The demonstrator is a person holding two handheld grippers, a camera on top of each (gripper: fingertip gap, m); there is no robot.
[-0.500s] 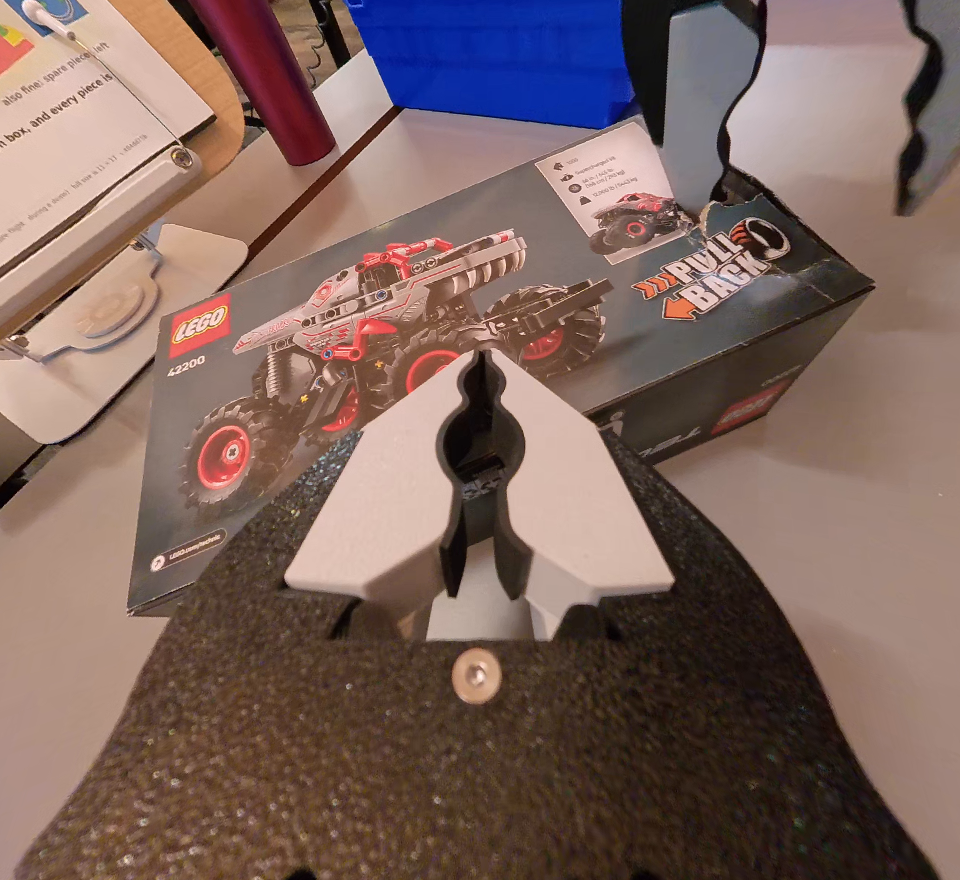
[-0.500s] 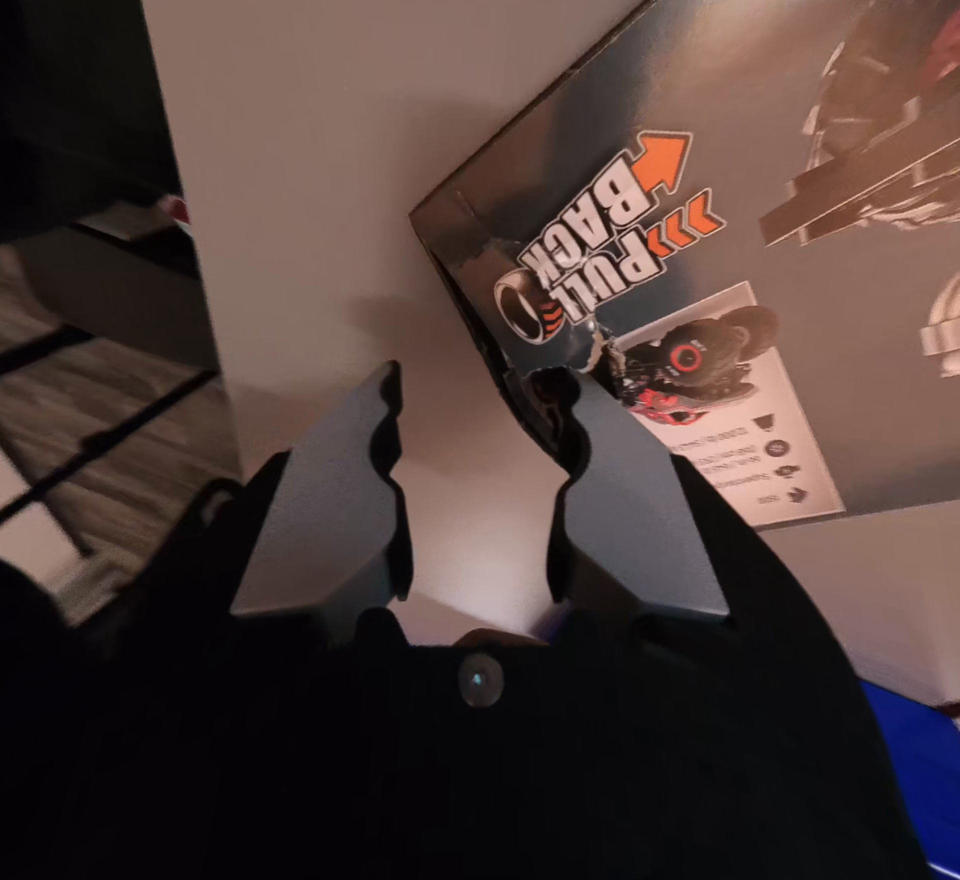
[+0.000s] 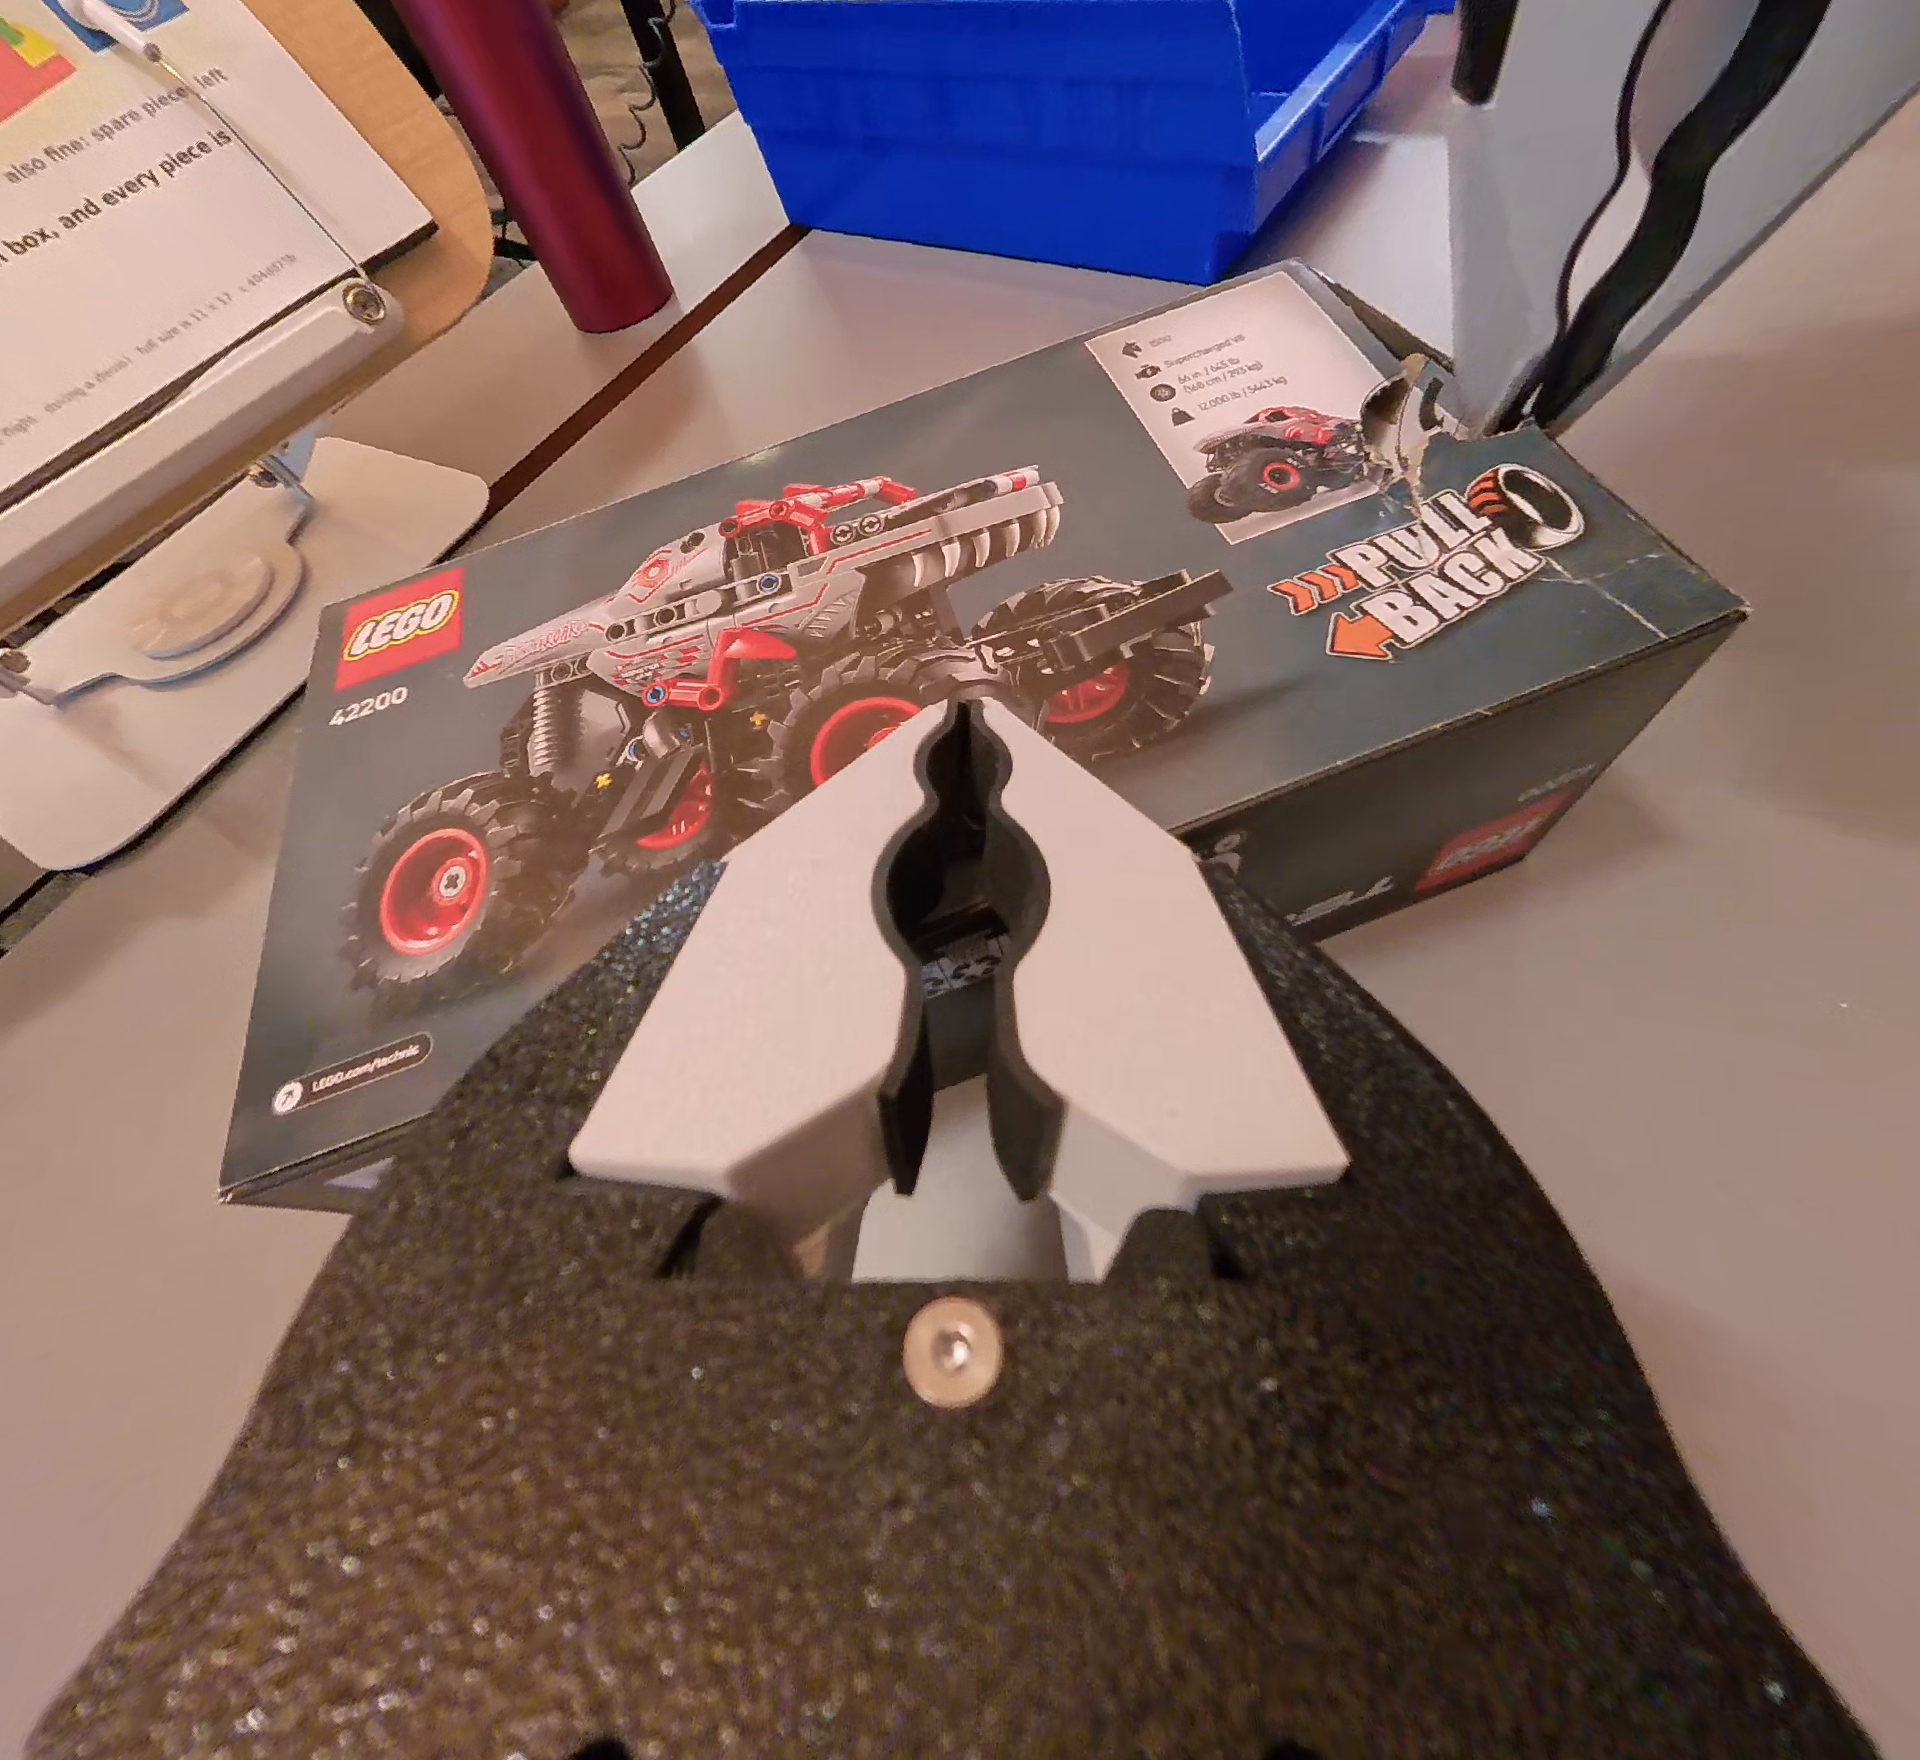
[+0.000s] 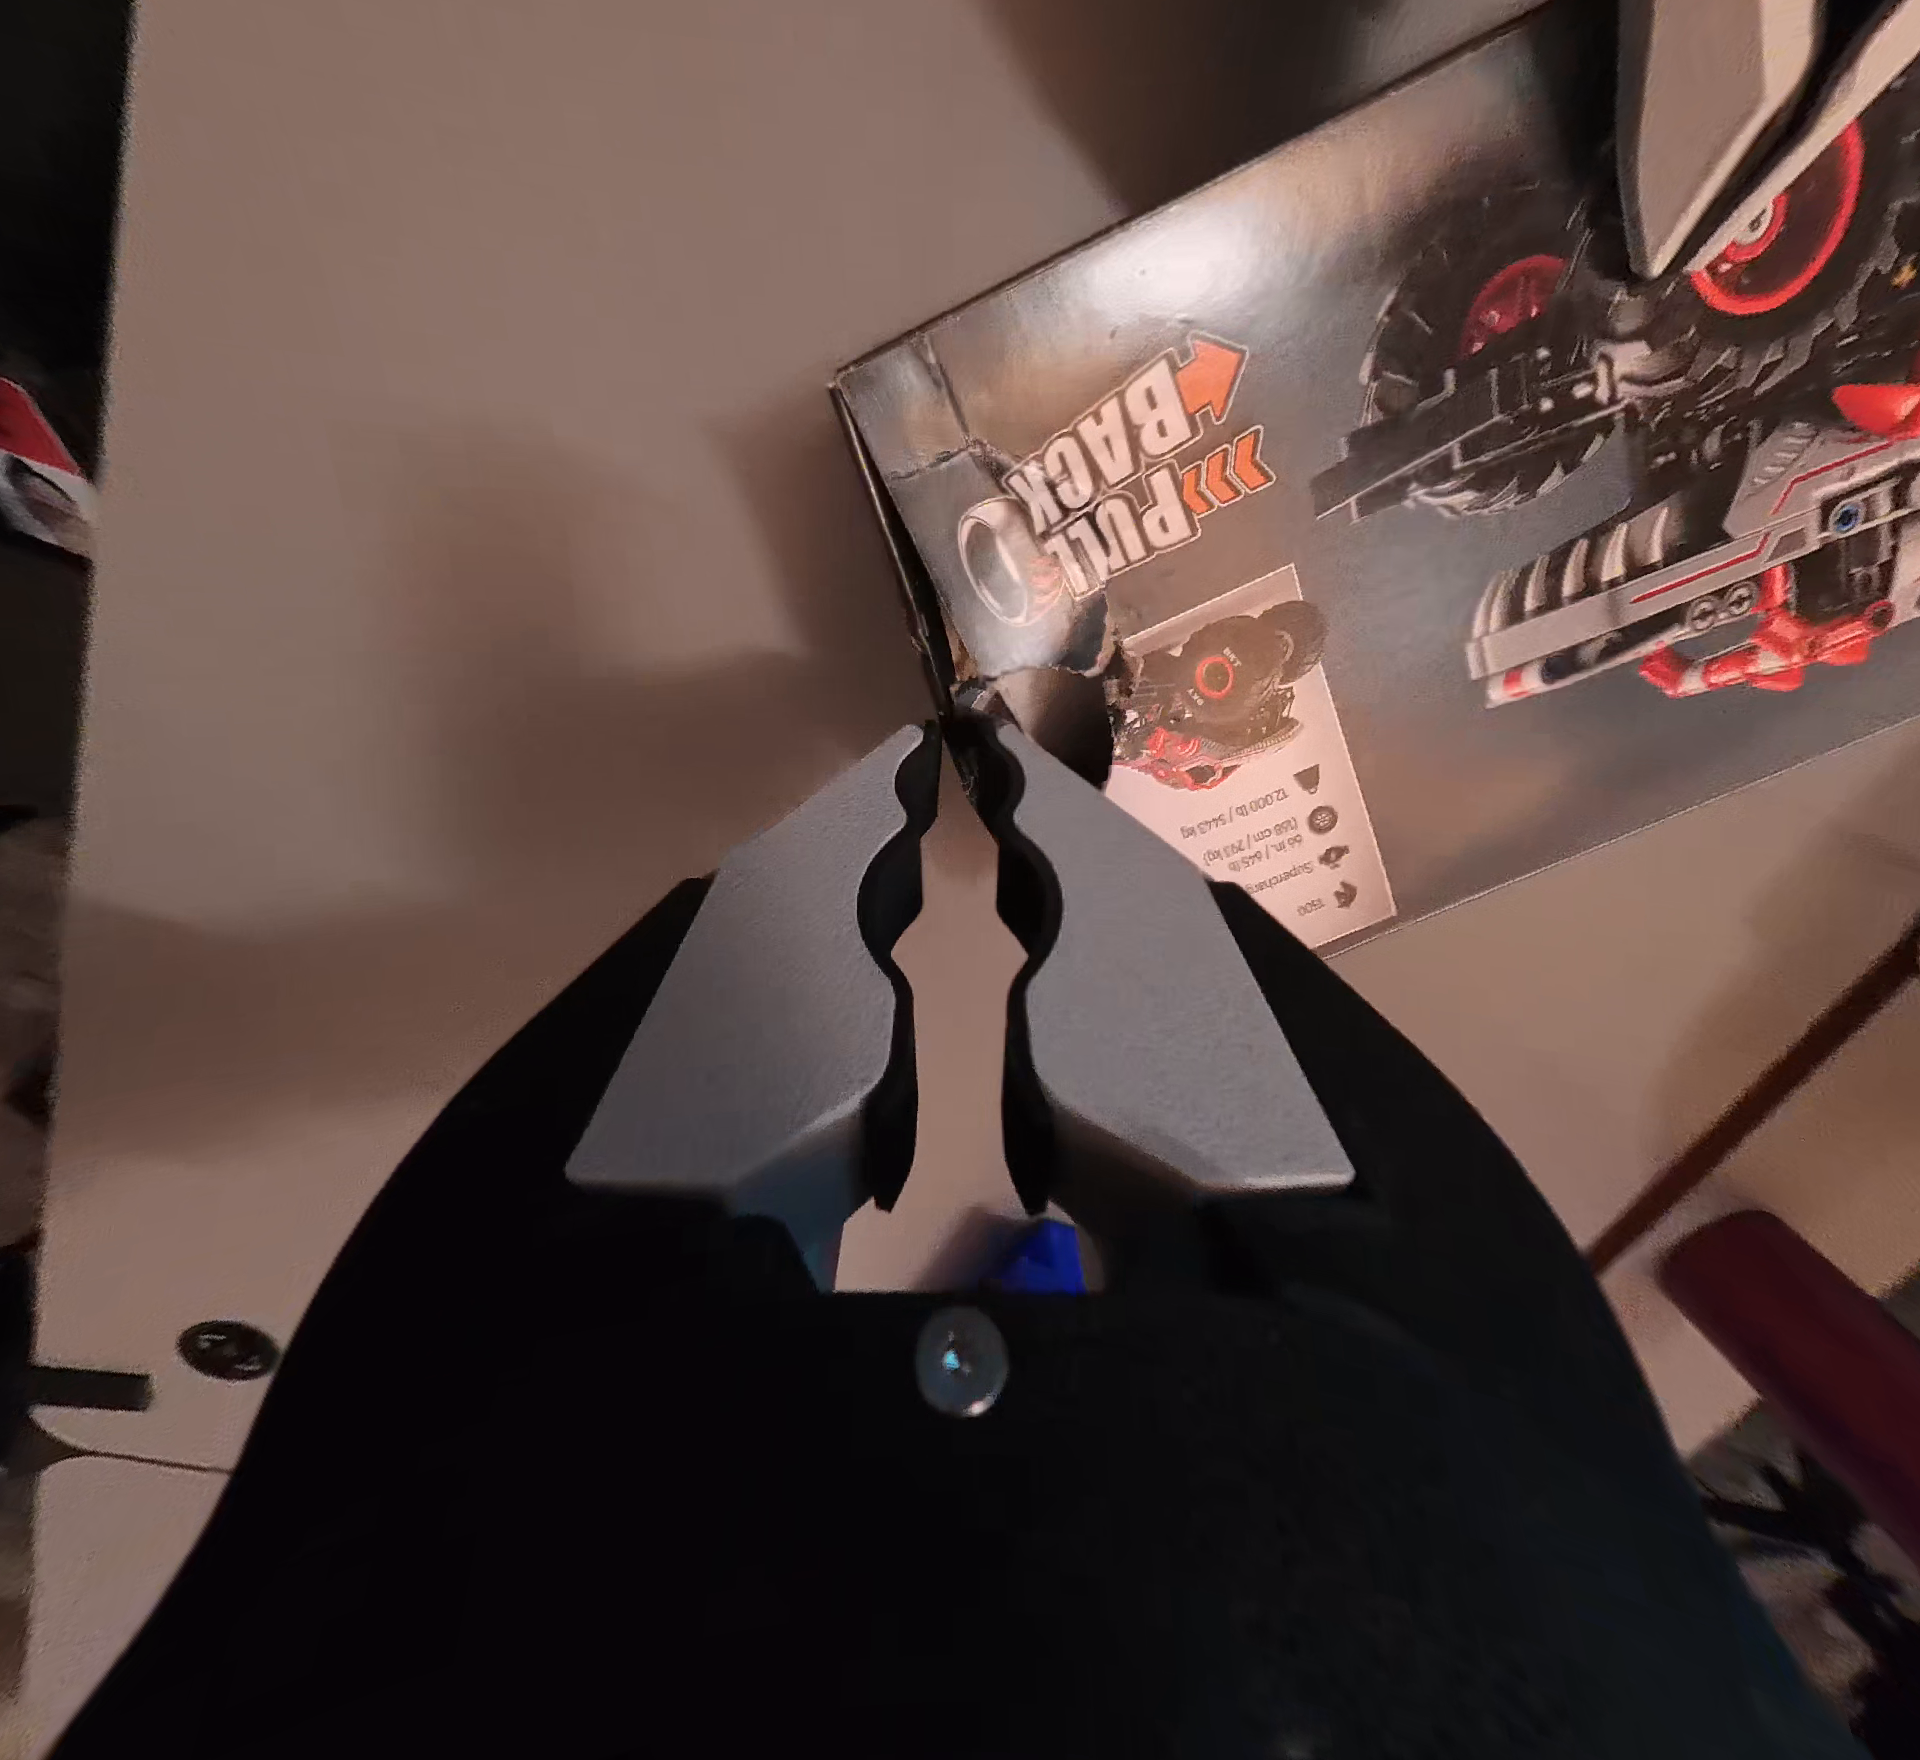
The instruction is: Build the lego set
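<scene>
Lego box (image 3: pixel 935 671) lies flat on the table (image 3: pixel 1558 1191), sealed apart from a torn flap (image 4: pixel 1049 702) at one top corner; contents not visible. Right gripper (image 4: pixel 961 734) is nearly closed, tips pinching that torn cardboard, likely to rip it open. Left gripper (image 3: pixel 961 723) is closed and empty, tips over the lid, probably to steady it. Blue bin (image 3: pixel 1039 100) beyond the box, toward the far edge, looks empty.

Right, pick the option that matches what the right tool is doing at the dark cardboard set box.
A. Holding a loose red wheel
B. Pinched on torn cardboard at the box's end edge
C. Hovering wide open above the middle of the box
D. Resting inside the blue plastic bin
B: the right tool has its fingertips closed on the ragged torn cardboard flap at the end edge of the dark cardboard set box.
</scene>
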